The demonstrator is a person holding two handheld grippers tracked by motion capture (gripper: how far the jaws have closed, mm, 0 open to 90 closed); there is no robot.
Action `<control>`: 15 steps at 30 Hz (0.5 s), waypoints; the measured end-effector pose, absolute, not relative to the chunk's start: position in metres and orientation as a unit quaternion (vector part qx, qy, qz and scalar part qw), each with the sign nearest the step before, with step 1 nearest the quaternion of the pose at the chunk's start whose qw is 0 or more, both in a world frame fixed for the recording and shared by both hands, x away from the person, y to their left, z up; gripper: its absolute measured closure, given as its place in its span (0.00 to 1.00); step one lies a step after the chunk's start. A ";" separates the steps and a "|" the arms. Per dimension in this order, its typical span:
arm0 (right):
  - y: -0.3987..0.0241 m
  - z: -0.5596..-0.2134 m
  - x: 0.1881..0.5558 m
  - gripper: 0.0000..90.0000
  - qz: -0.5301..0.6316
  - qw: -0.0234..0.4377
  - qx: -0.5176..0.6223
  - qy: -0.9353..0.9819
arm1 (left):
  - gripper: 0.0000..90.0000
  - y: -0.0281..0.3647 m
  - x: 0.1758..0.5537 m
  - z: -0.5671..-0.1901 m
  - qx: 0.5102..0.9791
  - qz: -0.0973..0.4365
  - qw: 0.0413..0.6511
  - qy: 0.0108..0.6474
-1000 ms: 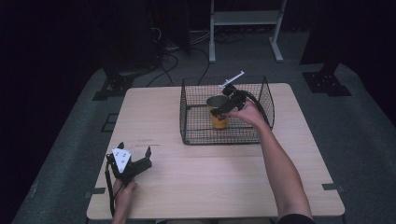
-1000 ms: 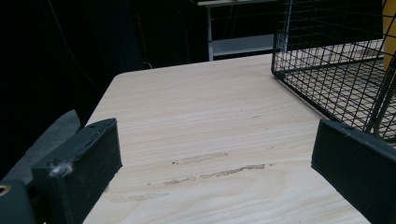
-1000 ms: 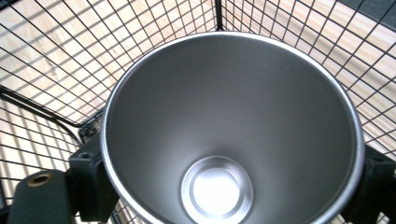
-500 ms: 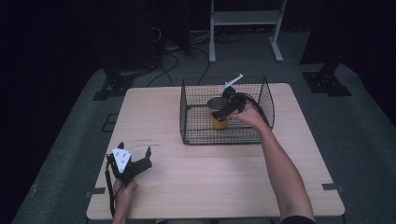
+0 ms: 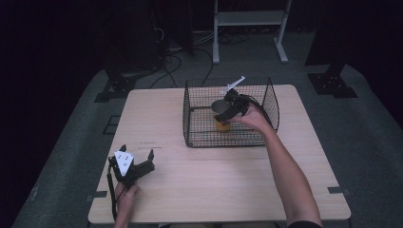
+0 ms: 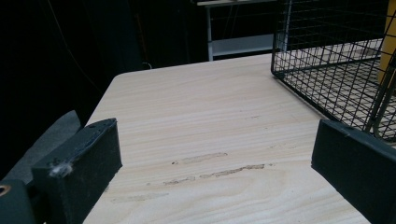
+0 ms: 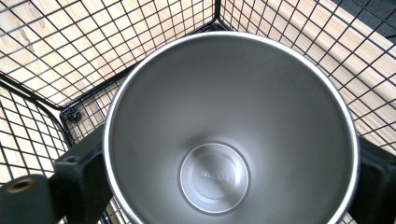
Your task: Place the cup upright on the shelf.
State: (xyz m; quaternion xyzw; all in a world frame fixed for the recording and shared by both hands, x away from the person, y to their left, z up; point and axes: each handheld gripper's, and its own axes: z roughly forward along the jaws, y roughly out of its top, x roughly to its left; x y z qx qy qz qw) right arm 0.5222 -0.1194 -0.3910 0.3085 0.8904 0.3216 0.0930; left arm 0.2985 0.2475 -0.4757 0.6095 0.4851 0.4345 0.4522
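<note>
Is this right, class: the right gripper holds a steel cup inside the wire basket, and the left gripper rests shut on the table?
Not quite. The left gripper is open, jaws wide apart, per the left gripper view. The rest holds: the right gripper grips the steel cup inside the wire basket.

Overhead light brightens the table [image 5: 218,175] (surroundings fall black); close views look slightly soft.

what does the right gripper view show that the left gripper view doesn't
Right gripper view: the shiny steel inside of a round metal cup, empty, with stamped lettering on its bottom, and that claw's black jaws against both its sides.

Left gripper view: bare scuffed top of the light wooden table between two wide-apart black jaws, and a yellow edge behind the mesh.

Both: the black wire mesh basket and pale wood under it.
</note>
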 end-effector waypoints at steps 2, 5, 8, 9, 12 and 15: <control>-0.120 -0.390 0.522 0.04 0.323 0.093 0.309 0.890 | 0.01 0.247 0.299 -0.476 0.609 0.435 0.452 0.485; -0.121 -0.389 0.522 0.03 0.327 0.093 0.311 0.887 | 0.01 0.247 0.299 -0.476 0.610 0.435 0.452 0.485; -0.121 -0.387 0.521 0.02 0.332 0.094 0.308 0.886 | 0.01 0.247 0.299 -0.476 0.610 0.435 0.452 0.485; -0.121 -0.386 0.520 0.02 0.333 0.094 0.309 0.886 | 0.01 0.247 0.299 -0.476 0.610 0.435 0.452 0.485; -0.121 -0.384 0.520 0.02 0.338 0.093 0.308 0.884 | 0.01 0.247 0.299 -0.476 0.610 0.435 0.452 0.485; -0.122 -0.382 0.520 0.02 0.344 0.095 0.310 0.881 | 0.01 0.247 0.299 -0.476 0.610 0.435 0.452 0.485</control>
